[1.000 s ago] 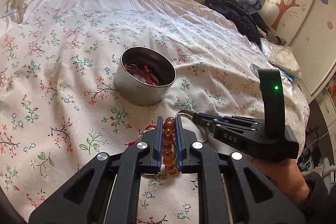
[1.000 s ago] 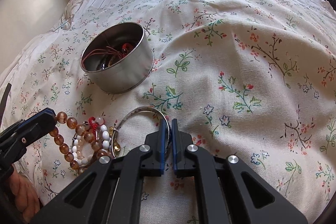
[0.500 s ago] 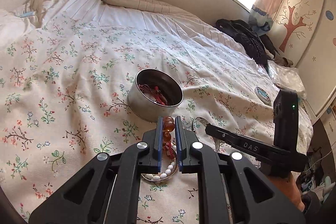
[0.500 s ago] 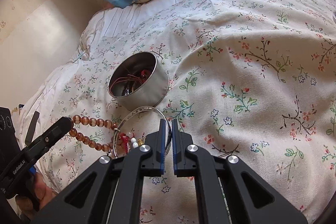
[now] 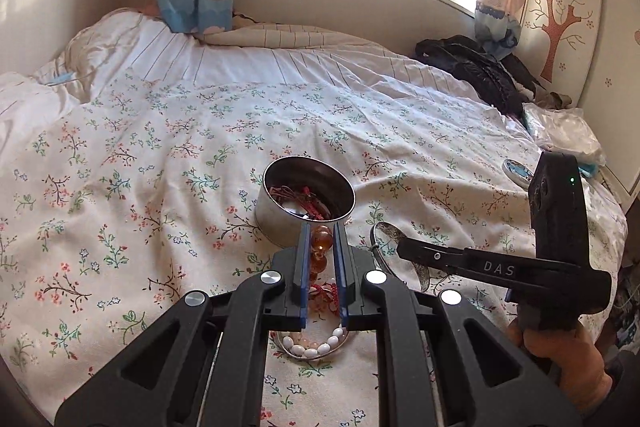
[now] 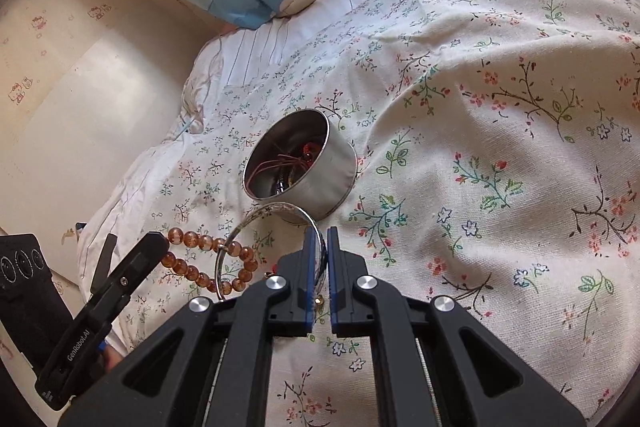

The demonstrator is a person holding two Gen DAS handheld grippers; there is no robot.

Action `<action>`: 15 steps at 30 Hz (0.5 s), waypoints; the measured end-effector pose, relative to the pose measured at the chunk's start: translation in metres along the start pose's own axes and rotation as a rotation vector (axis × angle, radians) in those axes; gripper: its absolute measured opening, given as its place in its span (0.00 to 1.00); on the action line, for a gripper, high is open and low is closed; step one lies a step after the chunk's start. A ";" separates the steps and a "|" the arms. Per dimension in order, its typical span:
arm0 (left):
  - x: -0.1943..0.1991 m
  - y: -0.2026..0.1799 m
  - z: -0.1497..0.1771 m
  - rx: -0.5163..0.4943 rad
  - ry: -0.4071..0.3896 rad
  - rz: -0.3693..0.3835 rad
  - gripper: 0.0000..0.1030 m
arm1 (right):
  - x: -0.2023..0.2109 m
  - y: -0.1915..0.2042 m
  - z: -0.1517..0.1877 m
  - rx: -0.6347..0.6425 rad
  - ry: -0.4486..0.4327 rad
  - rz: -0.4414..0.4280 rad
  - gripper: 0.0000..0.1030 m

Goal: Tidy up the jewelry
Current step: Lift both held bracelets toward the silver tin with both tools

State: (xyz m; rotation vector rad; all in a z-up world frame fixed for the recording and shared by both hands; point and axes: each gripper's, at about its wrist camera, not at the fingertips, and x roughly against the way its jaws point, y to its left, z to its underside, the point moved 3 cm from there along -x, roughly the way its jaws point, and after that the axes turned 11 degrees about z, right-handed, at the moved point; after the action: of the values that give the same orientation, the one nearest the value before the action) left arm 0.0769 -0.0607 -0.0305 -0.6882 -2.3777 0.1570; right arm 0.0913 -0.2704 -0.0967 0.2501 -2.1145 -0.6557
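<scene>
Below left fingers (image 5: 321,259), white beads (image 5: 316,347) unseen from right.

An amber bead bracelet (image 6: 208,263) hangs in a loop above the floral bedspread, just in front of a round metal tin (image 6: 316,175) that stands upright and holds tangled red cords. A thin silver bangle (image 6: 248,227) is lifted beside the beads, and a white bead bracelet (image 5: 314,347) lies below them, possibly resting on the fabric.

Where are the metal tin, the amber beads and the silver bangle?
metal tin (image 6: 320,183): right wrist view, outer side wall.
amber bead bracelet (image 6: 192,269): right wrist view, lower strand.
silver bangle (image 6: 256,217): right wrist view, top arc.
</scene>
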 end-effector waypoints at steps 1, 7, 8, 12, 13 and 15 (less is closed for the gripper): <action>0.000 0.000 0.000 -0.001 -0.002 -0.001 0.10 | 0.000 0.000 0.000 -0.005 0.000 -0.009 0.06; 0.005 0.004 -0.003 0.018 -0.031 0.006 0.10 | 0.002 -0.004 -0.003 -0.051 0.001 -0.066 0.06; 0.006 0.005 -0.004 0.023 -0.037 0.010 0.10 | 0.002 -0.005 -0.004 -0.059 0.000 -0.075 0.06; 0.008 0.009 -0.006 0.041 -0.052 0.015 0.10 | 0.003 -0.006 -0.005 -0.076 -0.003 -0.107 0.06; 0.008 0.010 -0.007 0.046 -0.056 0.016 0.10 | 0.003 -0.007 -0.005 -0.083 -0.003 -0.121 0.06; 0.010 0.012 -0.008 0.057 -0.065 0.020 0.10 | 0.004 -0.008 -0.006 -0.095 -0.002 -0.140 0.06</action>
State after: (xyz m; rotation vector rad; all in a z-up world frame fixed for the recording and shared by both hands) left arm 0.0808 -0.0458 -0.0222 -0.6898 -2.4185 0.2577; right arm 0.0931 -0.2802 -0.0956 0.3473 -2.0743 -0.8370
